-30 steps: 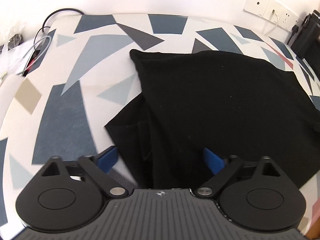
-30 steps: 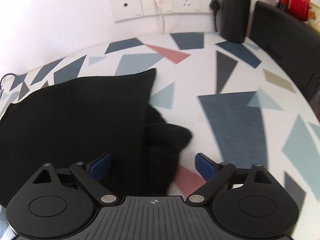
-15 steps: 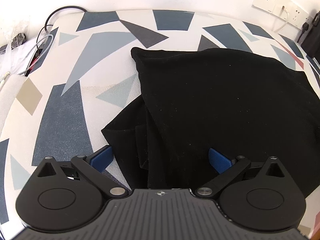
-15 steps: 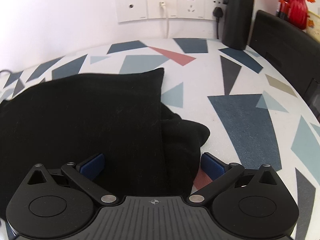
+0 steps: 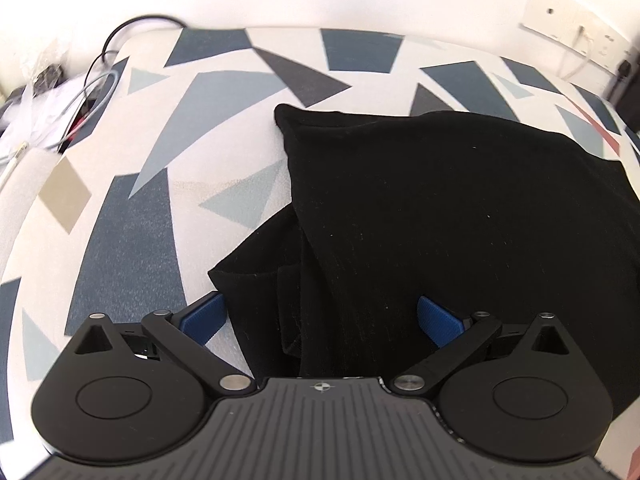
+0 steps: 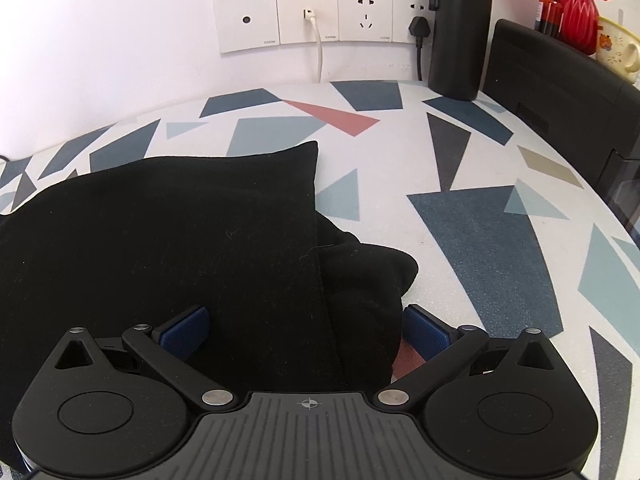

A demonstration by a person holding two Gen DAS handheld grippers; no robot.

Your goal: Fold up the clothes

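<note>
Garment under inspection: a black knit garment (image 5: 440, 208) lying partly folded on the white foam tabletop with blue and grey triangles (image 5: 132, 216), one sleeve bunched out at each near corner. The left gripper (image 5: 320, 318) and right gripper (image 6: 306, 330) are both spread wide, blue pads straddling the cloth edge and gripping nothing. Judged stage: between folds. The next move calls for closing on each bunched sleeve and tucking it inward.

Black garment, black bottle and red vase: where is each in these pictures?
Black garment (image 5: 440, 216): left wrist view, on its flat folded top.
Black bottle (image 6: 460, 32): right wrist view, middle of its body.
Red vase (image 6: 580, 12): right wrist view, on its ribbed side.
</note>
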